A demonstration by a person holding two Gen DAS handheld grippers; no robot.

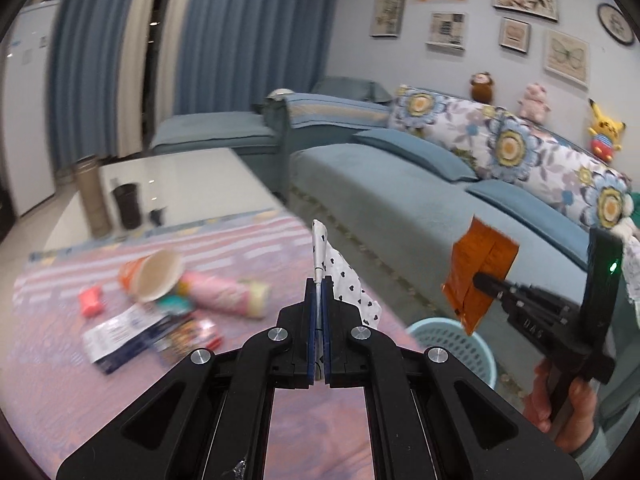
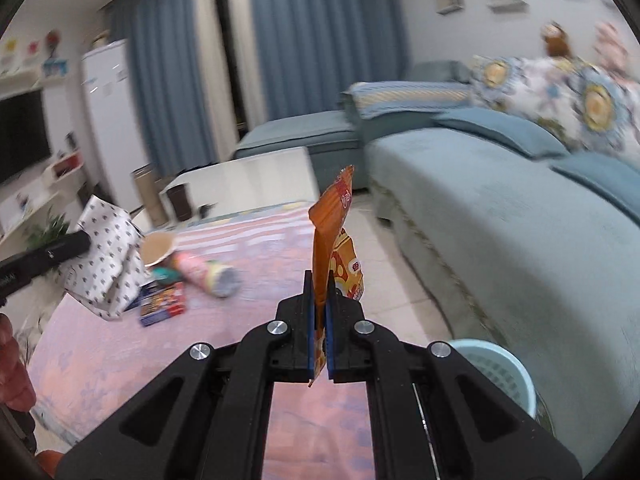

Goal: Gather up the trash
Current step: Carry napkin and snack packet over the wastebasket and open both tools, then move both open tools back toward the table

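My left gripper is shut on a white wrapper with small dark hearts, held above the pink tablecloth. My right gripper is shut on an orange snack bag, held up above the table's right edge. The same bag shows in the left wrist view at the right, above a light blue laundry-style basket. The basket stands on the floor beside the table. The hearts wrapper appears at left in the right wrist view.
On the cloth lie a paper cup, a pink tube can, a red packet and flat printed packages. A blue sofa runs along the right. A white coffee table stands behind.
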